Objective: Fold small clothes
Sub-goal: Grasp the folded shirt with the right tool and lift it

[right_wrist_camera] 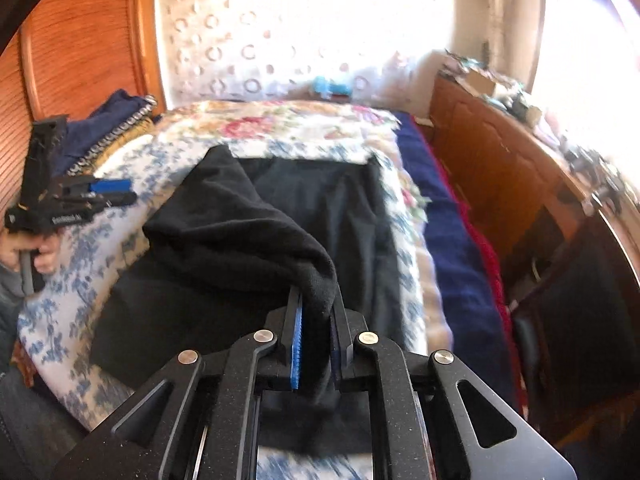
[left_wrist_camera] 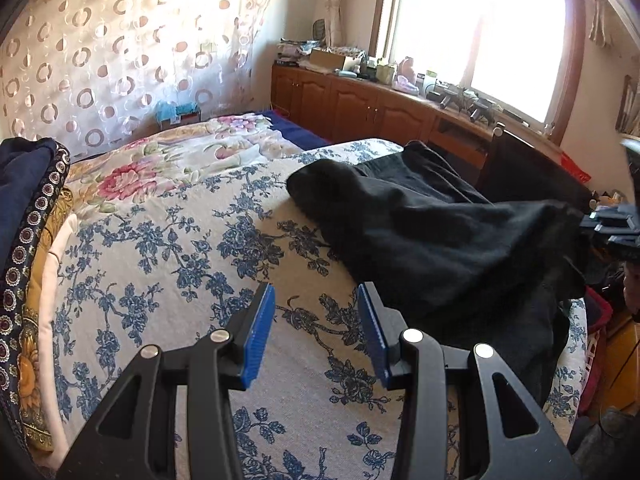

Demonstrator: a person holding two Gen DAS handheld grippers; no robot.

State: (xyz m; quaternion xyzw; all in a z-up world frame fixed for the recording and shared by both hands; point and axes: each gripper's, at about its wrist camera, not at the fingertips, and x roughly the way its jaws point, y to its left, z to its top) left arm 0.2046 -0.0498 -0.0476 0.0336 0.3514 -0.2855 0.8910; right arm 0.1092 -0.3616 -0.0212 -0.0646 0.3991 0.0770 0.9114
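Right gripper [right_wrist_camera: 316,344] is clamped on the black garment's [right_wrist_camera: 320,208] near edge, long axis running straight ahead, while left gripper [left_wrist_camera: 316,332] hangs apart, empty, off to its left.

Garment [right_wrist_camera: 248,216] lies on my bed [left_wrist_camera: 192,240], ahead-right of my left tongs [left_wrist_camera: 316,332]; folded pile [left_wrist_camera: 28,184] lies left.
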